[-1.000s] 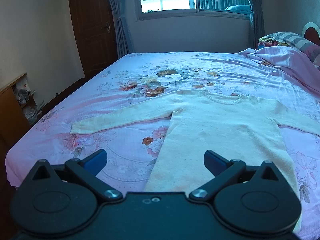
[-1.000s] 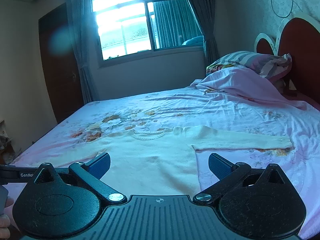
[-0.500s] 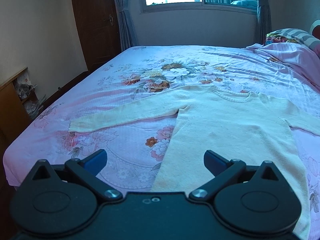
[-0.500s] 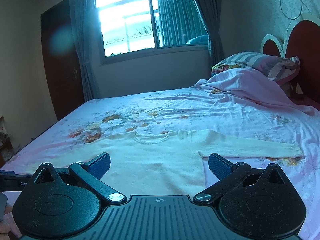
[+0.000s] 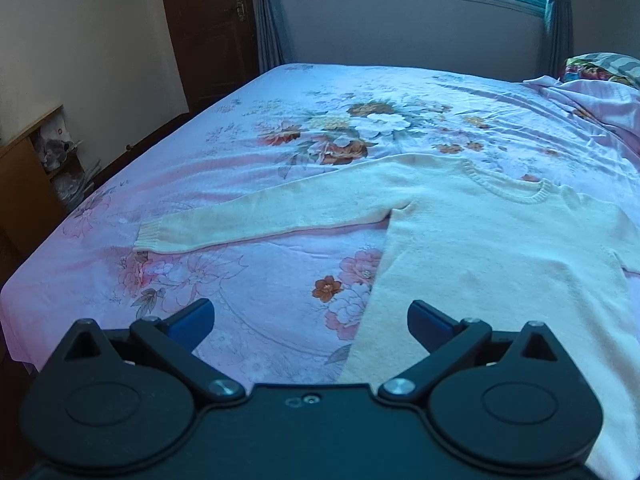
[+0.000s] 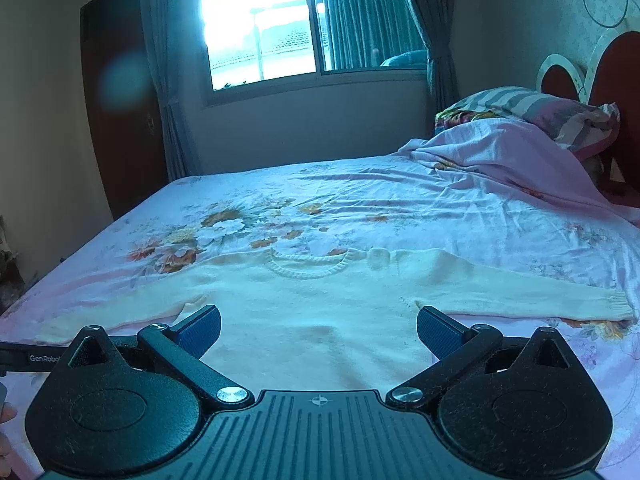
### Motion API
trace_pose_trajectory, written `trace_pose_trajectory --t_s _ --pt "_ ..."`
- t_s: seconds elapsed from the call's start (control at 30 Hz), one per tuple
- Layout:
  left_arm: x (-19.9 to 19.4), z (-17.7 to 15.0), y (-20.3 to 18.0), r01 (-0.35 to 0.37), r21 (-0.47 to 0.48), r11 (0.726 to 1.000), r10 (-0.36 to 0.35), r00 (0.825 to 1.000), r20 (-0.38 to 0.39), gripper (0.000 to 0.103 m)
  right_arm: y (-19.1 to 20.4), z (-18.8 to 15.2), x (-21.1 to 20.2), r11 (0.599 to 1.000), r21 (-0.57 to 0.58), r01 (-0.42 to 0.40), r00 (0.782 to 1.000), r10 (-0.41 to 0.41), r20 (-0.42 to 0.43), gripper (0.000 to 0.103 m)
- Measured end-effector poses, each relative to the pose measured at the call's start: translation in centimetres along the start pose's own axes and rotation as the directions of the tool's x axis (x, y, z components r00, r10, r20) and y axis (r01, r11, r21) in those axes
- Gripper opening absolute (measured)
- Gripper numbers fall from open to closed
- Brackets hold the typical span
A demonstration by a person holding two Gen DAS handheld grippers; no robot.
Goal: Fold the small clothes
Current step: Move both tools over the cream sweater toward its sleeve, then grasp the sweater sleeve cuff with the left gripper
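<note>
While both grippers, left [image 5: 311, 320] & right [image 6: 319, 330], hover w/ jaws apart, nothing is clamped. Sweater [image 6: 320, 304] lies flat on bed [image 5: 280, 120], sleeves spread.

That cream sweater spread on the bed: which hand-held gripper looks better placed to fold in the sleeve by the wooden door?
Probably the left hand-held gripper. It is open, with the sweater sleeve cuff lying flat ahead of it. The right hand-held gripper, also open, faces the sweater's body and opposite sleeve.
</note>
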State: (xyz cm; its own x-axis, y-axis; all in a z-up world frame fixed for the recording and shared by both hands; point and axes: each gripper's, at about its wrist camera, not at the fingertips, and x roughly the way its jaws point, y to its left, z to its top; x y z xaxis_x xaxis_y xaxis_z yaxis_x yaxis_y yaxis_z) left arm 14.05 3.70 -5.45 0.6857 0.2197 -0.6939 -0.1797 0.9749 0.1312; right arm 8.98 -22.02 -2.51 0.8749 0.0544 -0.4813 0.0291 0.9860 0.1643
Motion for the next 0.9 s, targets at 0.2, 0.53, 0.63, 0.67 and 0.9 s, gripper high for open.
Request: trace_pose_trajectory --t_s 0.2,0.53,0.63,0.67,0.9 --pt "3.0 1.2 0.9 0.010 -0.030 0.999 -0.011 0.999 -0.036 0.101 0.6 0.5 3.1 1.000 -0.007 -0.003 1.000 0.003 -0.019 0.103" --pt "9.1 2.9 3.5 0.019 -0.132 0.991 -0.036 0.991 -0.126 0.095 1.8 1.0 8.0 1.000 -0.029 -0.003 0.999 0.001 -0.047 0.103" --pt "11.1 3.3 4.1 0.012 -0.157 0.988 -0.036 0.987 -0.154 0.093 2.0 0.9 9.4 0.999 -0.035 -0.005 0.998 0.003 -0.056 0.103" --pt "11.6 3.5 4.3 0.009 -0.162 0.987 -0.036 0.987 -0.160 0.093 2.1 0.9 10.0 0.999 -0.036 -0.005 0.998 0.003 -0.060 0.103" --pt "15.3 4.1 6.2 -0.018 -0.244 0.970 -0.036 0.977 -0.212 0.090 3.0 0.9 13.7 0.999 -0.045 -0.014 0.996 0.010 -0.084 0.103"
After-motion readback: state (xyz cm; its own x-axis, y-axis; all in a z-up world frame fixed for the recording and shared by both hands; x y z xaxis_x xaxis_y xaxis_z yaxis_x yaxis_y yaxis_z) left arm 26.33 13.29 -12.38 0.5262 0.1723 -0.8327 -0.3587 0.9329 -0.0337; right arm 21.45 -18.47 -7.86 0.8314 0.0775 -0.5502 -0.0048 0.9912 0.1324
